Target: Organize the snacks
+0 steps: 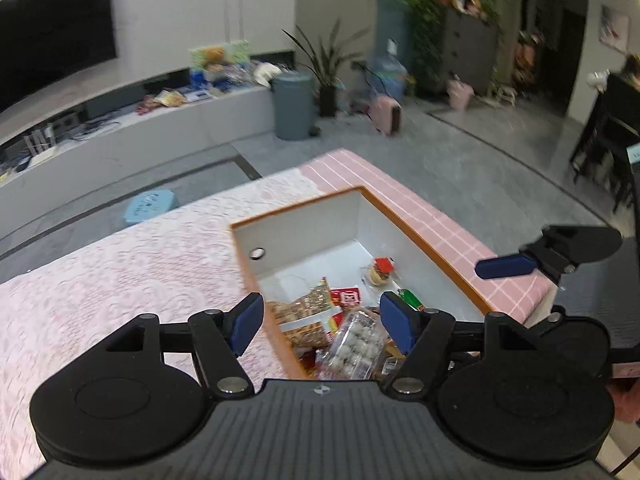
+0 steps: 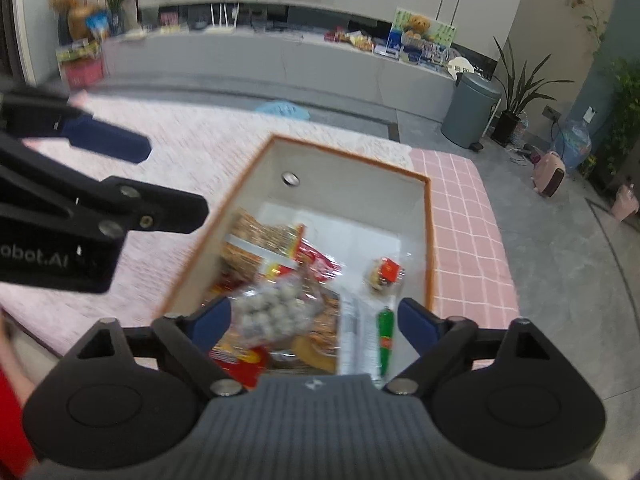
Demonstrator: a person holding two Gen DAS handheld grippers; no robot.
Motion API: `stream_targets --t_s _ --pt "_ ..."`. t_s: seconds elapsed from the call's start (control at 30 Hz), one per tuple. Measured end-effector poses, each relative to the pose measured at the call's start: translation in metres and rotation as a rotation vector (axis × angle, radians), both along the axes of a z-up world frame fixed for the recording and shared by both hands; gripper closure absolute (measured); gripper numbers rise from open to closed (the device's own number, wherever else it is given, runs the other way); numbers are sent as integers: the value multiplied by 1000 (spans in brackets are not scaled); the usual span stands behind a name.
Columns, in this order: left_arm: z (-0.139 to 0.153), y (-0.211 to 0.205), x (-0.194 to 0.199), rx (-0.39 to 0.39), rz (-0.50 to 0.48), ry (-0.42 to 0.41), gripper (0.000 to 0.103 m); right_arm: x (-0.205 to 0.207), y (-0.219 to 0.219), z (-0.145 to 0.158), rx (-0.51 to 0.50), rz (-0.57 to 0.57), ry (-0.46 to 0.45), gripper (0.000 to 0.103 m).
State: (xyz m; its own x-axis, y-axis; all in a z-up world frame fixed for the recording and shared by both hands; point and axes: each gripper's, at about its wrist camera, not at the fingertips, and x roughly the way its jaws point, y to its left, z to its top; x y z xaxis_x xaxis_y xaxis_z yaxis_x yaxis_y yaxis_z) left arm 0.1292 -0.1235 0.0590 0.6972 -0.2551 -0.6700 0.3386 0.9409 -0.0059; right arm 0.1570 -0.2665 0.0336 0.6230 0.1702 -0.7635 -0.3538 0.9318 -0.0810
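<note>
Snacks [image 2: 276, 280] lie heaped at the near end of the orange-rimmed box [image 2: 430, 240] on the pink tablecloth [image 1: 120, 272], directly below both grippers. Left gripper [image 1: 322, 322] and right gripper [image 2: 316, 322] hang above the pile with jaws spread wide, nothing between them. A clear pack of pale balls [image 2: 272, 312] sits topmost, roughly under the right one, which looks nearer; the box's far end stays mostly bare.

Box [image 2: 428, 240] far half bare, reachable from above; snack pile [image 2: 276, 280] fills near half.
</note>
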Motion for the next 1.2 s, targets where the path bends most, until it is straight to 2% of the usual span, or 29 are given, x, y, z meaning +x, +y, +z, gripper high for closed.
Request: stream_targets --t_s 0.13,0.43,0.6,0.7,0.83,1.03,1.2 --pt "11 22 -33 -47 37 -52 22 -30 7 15 77 -15 -35 9" --pt "19 51 -98 -100 129 -221 14 -105 29 26 191 -59 -203 4" --pt "5 51 -124 -72 195 -339 12 -141 40 22 230 -103 -327 3" --pt "-12 53 -130 -68 217 -341 12 -159 43 10 199 -164 -414 3" --pt "-37 54 -125 -96 255 -302 12 -170 42 -6 164 -246 -477 3" --pt "-59 56 -121 -108 239 -245 13 -170 38 -30 194 -301 -466 3" --pt "-75 56 -122 -127 224 -216 13 -163 41 -47 140 -314 -448 3"
